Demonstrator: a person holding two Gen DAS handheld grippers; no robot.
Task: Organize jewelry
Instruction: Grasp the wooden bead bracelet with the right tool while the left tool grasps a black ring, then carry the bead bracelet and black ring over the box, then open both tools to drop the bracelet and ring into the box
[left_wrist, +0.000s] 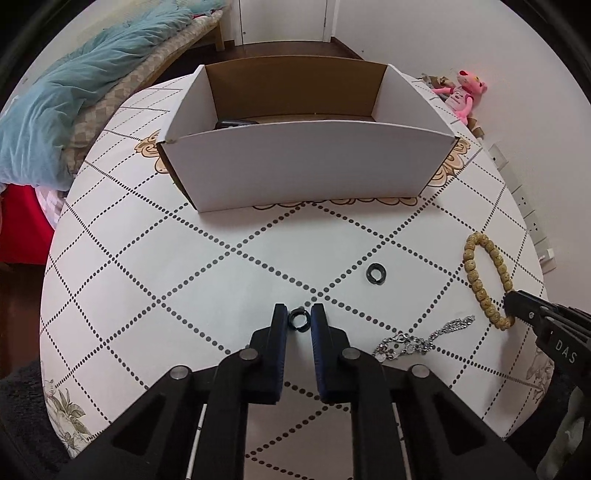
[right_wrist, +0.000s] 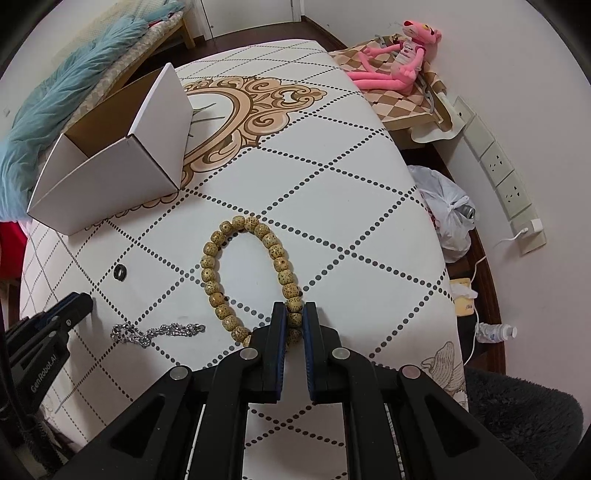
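Note:
My left gripper (left_wrist: 299, 319) is shut on a small black ring (left_wrist: 298, 319) at table level. A second black ring (left_wrist: 375, 273) lies further right; it also shows in the right wrist view (right_wrist: 121, 272). My right gripper (right_wrist: 294, 317) is shut on the near beads of a tan bead bracelet (right_wrist: 212, 258), which lies on the table; the bracelet shows in the left wrist view (left_wrist: 480, 291) too. A silver chain (right_wrist: 155, 332) lies between the grippers. The open white cardboard box (left_wrist: 295, 166) stands at the far side, with a dark item (left_wrist: 232, 123) inside.
The table (left_wrist: 184, 258) has a white cloth with a dotted diamond pattern. A bed with a teal blanket (left_wrist: 74, 92) is at the left. A pink plush toy (right_wrist: 399, 55), wall sockets (right_wrist: 498, 166) and a plastic bag (right_wrist: 447, 206) are at the right.

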